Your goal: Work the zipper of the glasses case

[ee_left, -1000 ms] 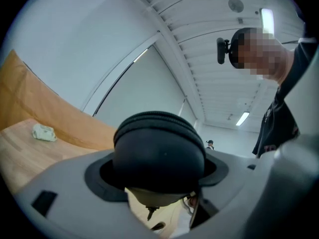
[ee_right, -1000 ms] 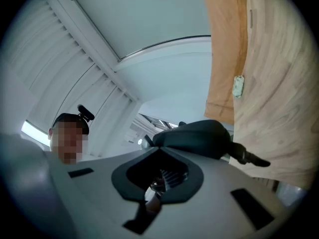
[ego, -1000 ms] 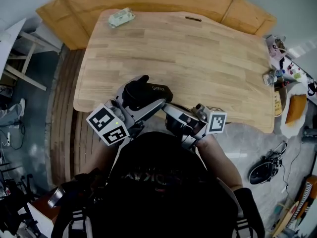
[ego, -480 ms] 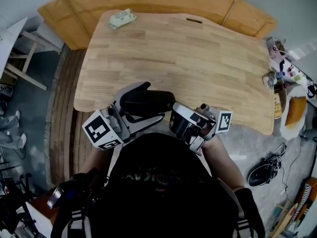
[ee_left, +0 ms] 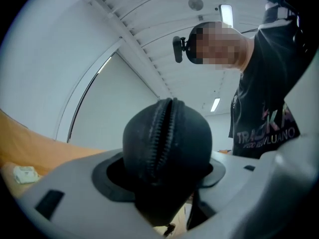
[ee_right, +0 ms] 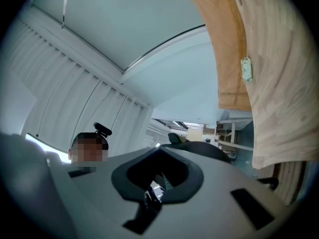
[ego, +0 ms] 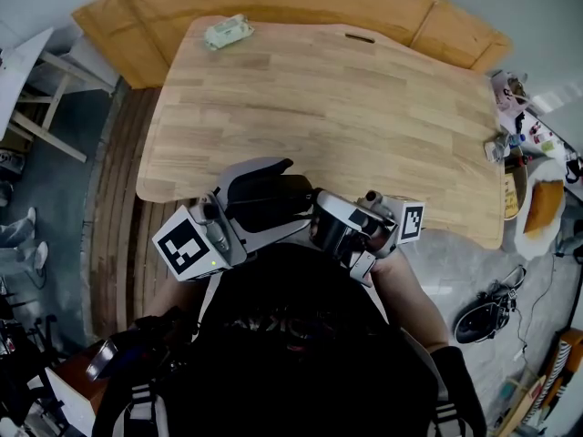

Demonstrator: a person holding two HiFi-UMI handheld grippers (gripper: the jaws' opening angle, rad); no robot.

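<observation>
While left tongs clamp the rounded black glasses case, right tongs pinch its zipper pull.

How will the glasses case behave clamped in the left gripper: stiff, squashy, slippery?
Likely semi-stiff: the glasses case holds its domed shape in the left gripper. Its matte, textured skin probably resists slipping. The right gripper tugging the zipper pull might twist it.

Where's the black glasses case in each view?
Head view: black zippered fabric glasses case, at the wooden table's near edge, in the left tongs.
Left gripper view: centre, clamped end-on, zipper seam facing the camera.
Right gripper view: probably the dark hump just past the right tongs; unsure.
Shared landmark: pale green packet on the table.
</observation>
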